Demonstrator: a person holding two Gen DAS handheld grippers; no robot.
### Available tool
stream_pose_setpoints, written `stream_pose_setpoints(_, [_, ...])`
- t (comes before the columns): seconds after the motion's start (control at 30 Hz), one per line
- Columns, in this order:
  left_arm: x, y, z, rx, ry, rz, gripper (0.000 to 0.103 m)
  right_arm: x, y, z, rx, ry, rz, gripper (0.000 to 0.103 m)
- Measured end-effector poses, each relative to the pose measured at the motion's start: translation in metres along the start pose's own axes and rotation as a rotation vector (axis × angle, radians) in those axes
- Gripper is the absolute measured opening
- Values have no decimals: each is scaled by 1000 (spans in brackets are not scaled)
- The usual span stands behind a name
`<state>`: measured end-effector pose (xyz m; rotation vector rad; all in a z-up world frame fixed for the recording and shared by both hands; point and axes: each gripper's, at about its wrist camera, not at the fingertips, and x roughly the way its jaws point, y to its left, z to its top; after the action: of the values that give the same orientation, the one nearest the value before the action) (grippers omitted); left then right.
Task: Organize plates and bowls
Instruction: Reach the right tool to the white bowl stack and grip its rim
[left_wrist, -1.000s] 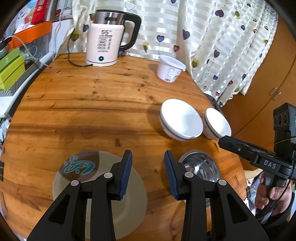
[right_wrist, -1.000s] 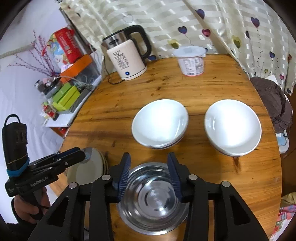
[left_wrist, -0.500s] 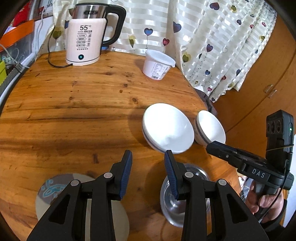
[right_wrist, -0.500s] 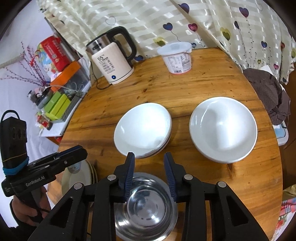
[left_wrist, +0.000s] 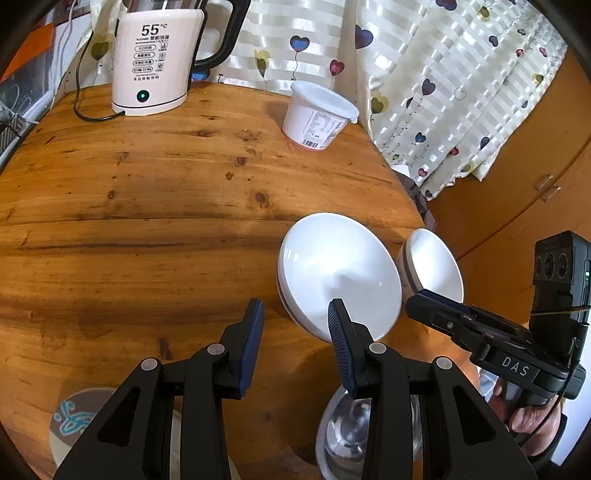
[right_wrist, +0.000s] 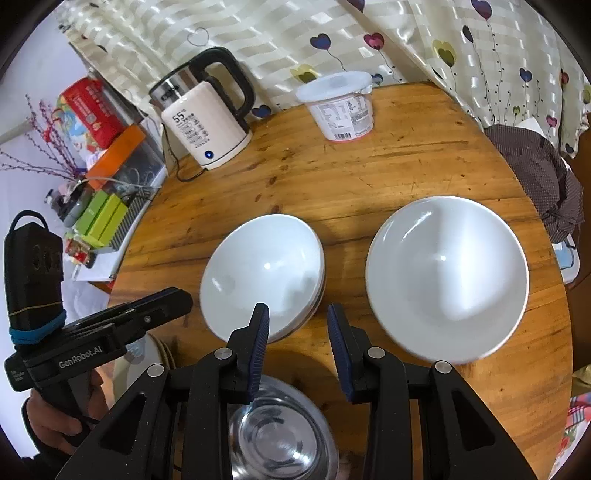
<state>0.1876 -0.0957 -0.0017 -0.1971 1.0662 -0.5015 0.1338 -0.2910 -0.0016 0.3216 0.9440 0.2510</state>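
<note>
Left gripper (left_wrist: 295, 314): fingers apart, nothing between the pads, only bare wooden table (left_wrist: 147, 206) in the gap. Beyond and just right of its right fingertip sits a stack of white bowls (left_wrist: 340, 273); a single white bowl (left_wrist: 436, 266) stands just beside that stack, farther right. Below the right finger a steel bowl (left_wrist: 351, 432) shows, partly hidden by the finger. Under the left finger, at the near table edge, lies a plate with a blue pattern (left_wrist: 74, 421).

Right gripper (right_wrist: 297, 317): its jaws have just been closing a little, yet the pads stand apart and grasp nothing. The stack of white bowls lies just ahead of the left fingertip, its near rim behind that pad; whether they touch cannot be told. The single white bowl lies ahead and to the right of the right fingertip, apart from the stack. The steel bowl sits beneath the fingers, close to the camera.

Far ahead of both grippers: a cream electric kettle (right_wrist: 207, 129) and a lidded white tub (right_wrist: 341, 107), well apart from the bowls.
</note>
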Motion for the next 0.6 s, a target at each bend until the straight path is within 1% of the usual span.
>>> stream_pose_setpoints(0.2, [13, -1, 6, -3, 15, 0, 37, 10, -4, 5, 7, 13, -4, 32])
stream_pose_setpoints(0.4, [24, -1, 8, 3, 34, -9, 37, 20, -5, 9, 7, 28, 0, 22])
stream_pose_setpoints(0.6, [28, -3, 8, 19, 37, -20, 37, 25, -5, 10, 8, 33, 3, 18])
